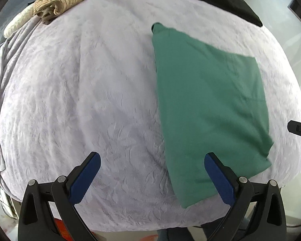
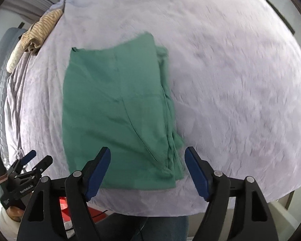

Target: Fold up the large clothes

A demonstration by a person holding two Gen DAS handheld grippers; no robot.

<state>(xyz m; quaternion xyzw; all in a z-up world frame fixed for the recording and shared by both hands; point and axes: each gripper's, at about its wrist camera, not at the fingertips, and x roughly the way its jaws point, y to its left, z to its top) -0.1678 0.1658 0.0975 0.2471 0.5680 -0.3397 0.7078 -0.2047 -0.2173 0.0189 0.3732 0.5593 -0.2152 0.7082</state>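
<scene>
A green garment (image 1: 208,104) lies folded into a long rectangle on the pale lilac bed cover (image 1: 86,92). In the right wrist view the green garment (image 2: 118,112) shows layered edges along its right side. My left gripper (image 1: 152,160) is open and empty, above the garment's near left edge. My right gripper (image 2: 147,156) is open and empty, above the garment's near right corner. The left gripper also shows in the right wrist view (image 2: 36,158) at the lower left, open. A tip of the right gripper shows in the left wrist view at the right edge.
A striped beige garment (image 1: 66,0) lies bunched at the far left of the bed, next to a pale pillow (image 1: 18,23). A folded black garment (image 1: 226,2) lies at the far right. The bed's near edge (image 2: 150,210) is close below the grippers.
</scene>
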